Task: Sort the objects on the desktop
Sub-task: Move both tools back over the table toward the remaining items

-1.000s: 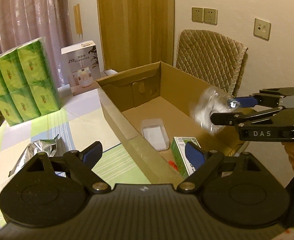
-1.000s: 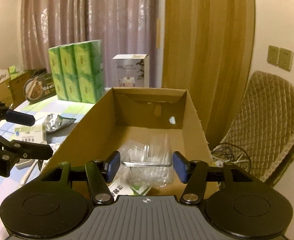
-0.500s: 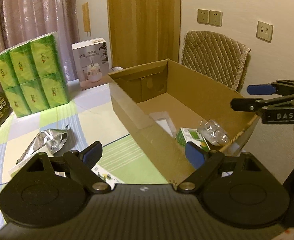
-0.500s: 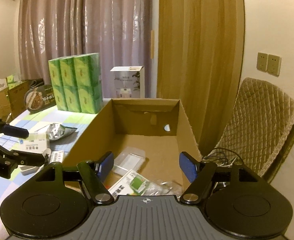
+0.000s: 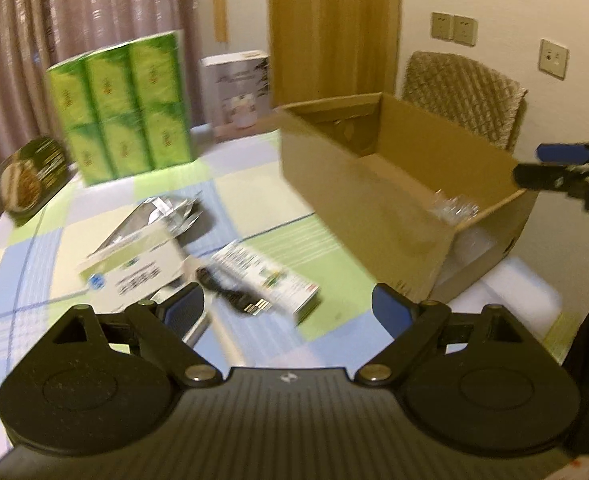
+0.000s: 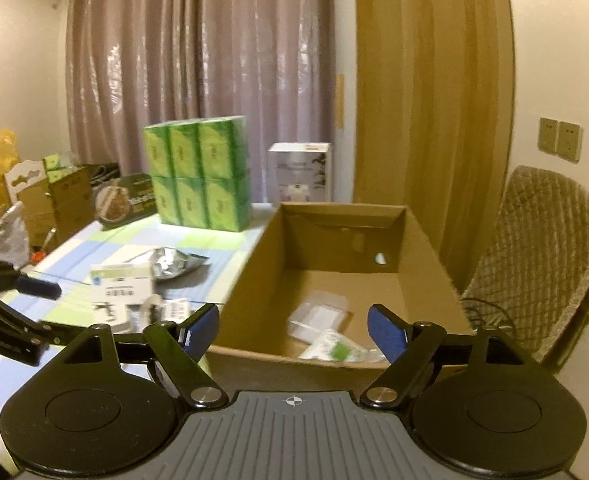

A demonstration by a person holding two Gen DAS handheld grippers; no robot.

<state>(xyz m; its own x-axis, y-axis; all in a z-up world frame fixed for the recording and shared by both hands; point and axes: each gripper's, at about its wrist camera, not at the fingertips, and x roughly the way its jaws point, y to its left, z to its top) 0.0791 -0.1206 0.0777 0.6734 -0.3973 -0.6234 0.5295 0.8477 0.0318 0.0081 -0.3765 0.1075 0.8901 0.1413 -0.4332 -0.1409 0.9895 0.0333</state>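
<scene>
flat white-and-green printed carton lying on checked tablecloth, just ahead of left gripper | likely light, stiff, best pinched across long edges | black cable draped over it, may snag | left spread, empty | right gripper opening, empty, above brown cardboard box | open room between carton and box wall
</scene>
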